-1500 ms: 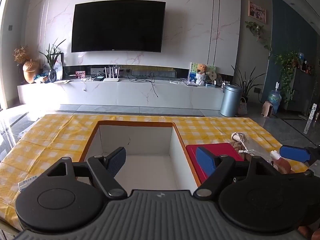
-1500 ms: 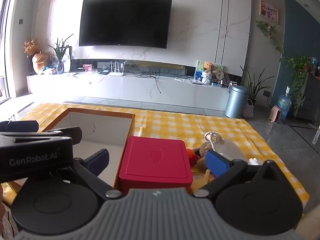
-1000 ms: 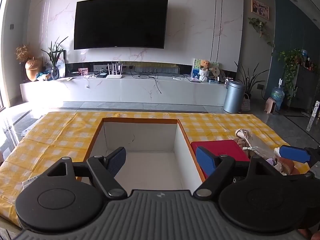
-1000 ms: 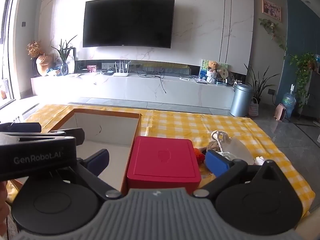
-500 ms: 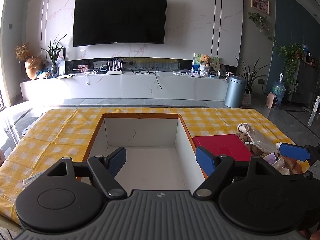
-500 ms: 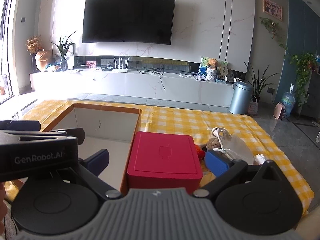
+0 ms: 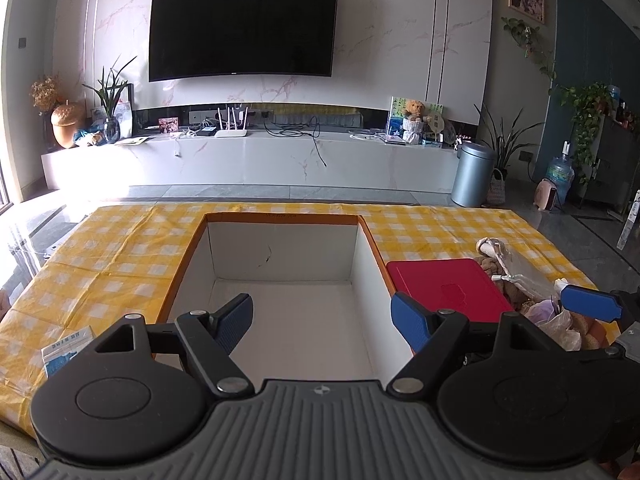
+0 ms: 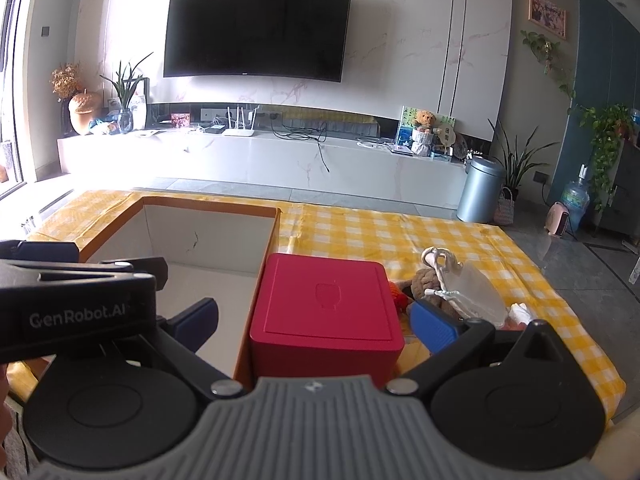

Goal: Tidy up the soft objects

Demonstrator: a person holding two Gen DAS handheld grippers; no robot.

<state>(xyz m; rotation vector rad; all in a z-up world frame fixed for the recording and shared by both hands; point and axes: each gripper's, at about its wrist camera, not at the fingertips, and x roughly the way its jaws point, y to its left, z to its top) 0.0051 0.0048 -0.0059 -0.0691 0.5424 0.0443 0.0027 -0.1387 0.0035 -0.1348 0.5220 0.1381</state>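
Both grippers, left point(image 7: 322, 322) and right point(image 8: 314, 326), spread wide, empty. Risk: right snags red box point(image 8: 326, 304) reaching toys point(image 8: 434, 286); bin point(image 7: 280, 300) empty.

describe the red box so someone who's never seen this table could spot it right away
Start at the yellow checked tablecloth and find the big open box with white walls and an orange rim. The red box sits right against that box's right-hand side, lid shut. It is the only solid red, hard-edged thing there; the pile of soft toys and bags to its right is lumpy and pale.
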